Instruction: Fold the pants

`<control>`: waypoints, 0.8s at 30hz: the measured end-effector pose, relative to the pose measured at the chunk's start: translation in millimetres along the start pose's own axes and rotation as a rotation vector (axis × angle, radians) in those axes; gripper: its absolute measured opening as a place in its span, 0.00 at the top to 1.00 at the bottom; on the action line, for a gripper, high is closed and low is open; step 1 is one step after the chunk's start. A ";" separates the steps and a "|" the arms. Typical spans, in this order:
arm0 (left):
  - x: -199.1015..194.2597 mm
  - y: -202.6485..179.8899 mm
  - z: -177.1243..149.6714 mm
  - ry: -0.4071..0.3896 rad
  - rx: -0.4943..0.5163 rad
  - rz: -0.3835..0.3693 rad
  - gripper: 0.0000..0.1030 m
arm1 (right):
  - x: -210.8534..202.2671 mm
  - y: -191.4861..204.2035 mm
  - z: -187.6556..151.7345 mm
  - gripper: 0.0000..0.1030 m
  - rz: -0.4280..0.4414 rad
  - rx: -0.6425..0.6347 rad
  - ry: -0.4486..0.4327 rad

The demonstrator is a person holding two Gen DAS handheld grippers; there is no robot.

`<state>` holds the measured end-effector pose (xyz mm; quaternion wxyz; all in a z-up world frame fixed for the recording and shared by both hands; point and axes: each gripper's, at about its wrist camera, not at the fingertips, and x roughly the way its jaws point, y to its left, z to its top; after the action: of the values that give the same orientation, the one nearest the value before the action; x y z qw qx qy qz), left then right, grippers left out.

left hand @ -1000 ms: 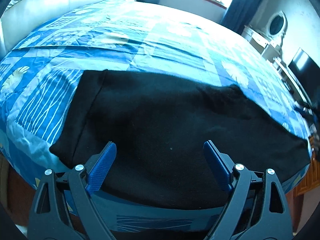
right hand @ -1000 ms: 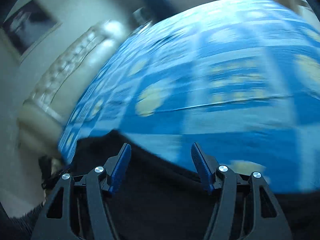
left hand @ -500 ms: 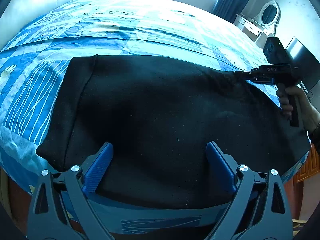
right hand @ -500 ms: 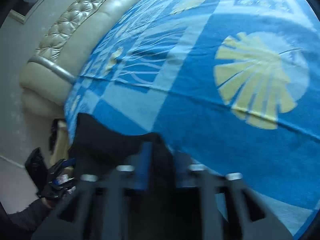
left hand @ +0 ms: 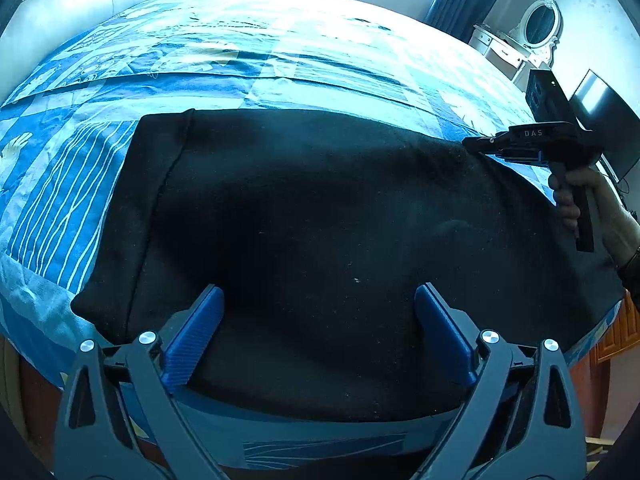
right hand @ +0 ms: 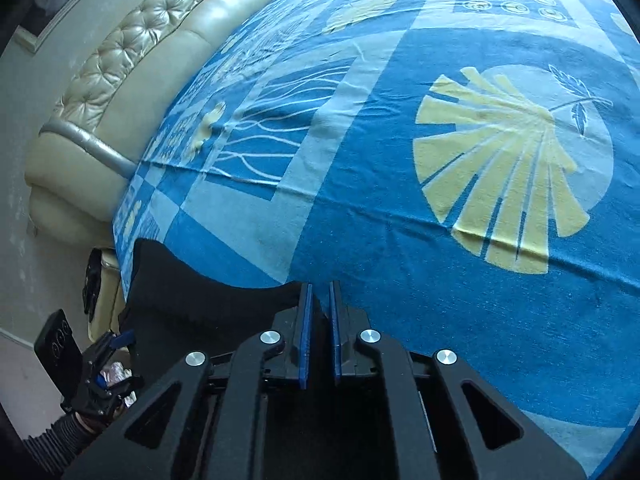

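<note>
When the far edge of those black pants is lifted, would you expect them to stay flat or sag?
Probably sag: the black pants lie limp, following the bed. The thick, matte fabric looks unlikely to slip from the right gripper, whose fingers pinch its edge.

1. The pants (left hand: 320, 220) are black, of a thick, matte, slightly linty cloth.
2. They lie flat across the near part of the bed (left hand: 280, 60), lengthwise from left to right in the left wrist view, and reach down to the bed's near edge.
3. At the left end a band runs across the pants, set off by a seam; its corners sit on the blue patterned cover.
4. The far edge is mostly straight, with a low ridge toward the right.
5. At that far right edge the cloth is pinched and slightly lifted.
6. In the right wrist view the pants (right hand: 208, 300) show as a dark wedge at lower left.
</note>
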<state>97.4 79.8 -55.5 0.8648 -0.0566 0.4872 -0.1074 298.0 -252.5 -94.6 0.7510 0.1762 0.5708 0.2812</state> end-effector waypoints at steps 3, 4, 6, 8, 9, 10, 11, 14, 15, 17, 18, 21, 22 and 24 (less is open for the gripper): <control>0.7 0.1 0.6 0.006 0.000 0.005 0.06 | -19.7 -12.0 -1.7 0.82 -0.033 0.058 -0.061; 1.0 0.1 1.0 0.008 0.000 0.008 0.06 | -28.3 -17.2 -3.7 0.69 -0.043 0.086 -0.083; 1.5 -0.3 1.5 0.011 -0.002 0.014 0.05 | -56.3 -28.3 -14.1 0.51 -0.040 0.143 -0.151; 2.3 -1.0 2.2 0.015 -0.003 0.022 0.04 | -83.2 -35.8 -27.3 0.45 -0.027 0.166 -0.199; 2.5 -1.7 2.7 0.017 -0.002 0.026 0.04 | -101.8 -40.2 -38.0 0.42 -0.033 0.179 -0.225; 2.6 -2.4 3.0 0.019 -0.003 0.030 0.04 | -120.8 -44.3 -49.9 0.39 -0.037 0.188 -0.252; 2.5 -3.0 3.6 0.020 -0.003 0.034 0.04 | -134.6 -47.3 -58.9 0.38 -0.042 0.196 -0.273; 0.4 -5.2 4.1 0.017 -0.004 0.046 0.04 | -194.2 -62.7 -100.1 0.32 -0.084 0.244 -0.359; -0.4 -6.3 4.2 0.015 -0.004 0.051 0.04 | -219.1 -70.0 -118.5 0.31 -0.103 0.272 -0.400; -0.8 -8.2 4.8 0.018 0.000 0.064 0.04 | -256.9 -81.7 -149.0 0.31 -0.138 0.317 -0.466; -1.6 -9.6 4.9 0.016 0.002 0.071 0.04 | -282.4 -90.0 -171.9 0.30 -0.174 0.354 -0.512; -5.4 -14.6 6.0 0.009 0.018 0.091 0.04 | -345.1 -117.5 -233.2 0.30 -0.254 0.452 -0.618; -8.1 -17.1 6.2 0.001 0.026 0.095 0.04 | -361.7 -127.0 -252.6 0.30 -0.273 0.488 -0.647; -16.1 -22.6 7.9 -0.020 0.038 0.099 0.04 | -394.1 -148.9 -297.6 0.30 -0.330 0.579 -0.700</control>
<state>93.1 61.6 -33.5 0.8748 -0.0169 0.4786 -0.0733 -28.7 -631.1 31.9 0.8526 0.3693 0.3591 -0.0882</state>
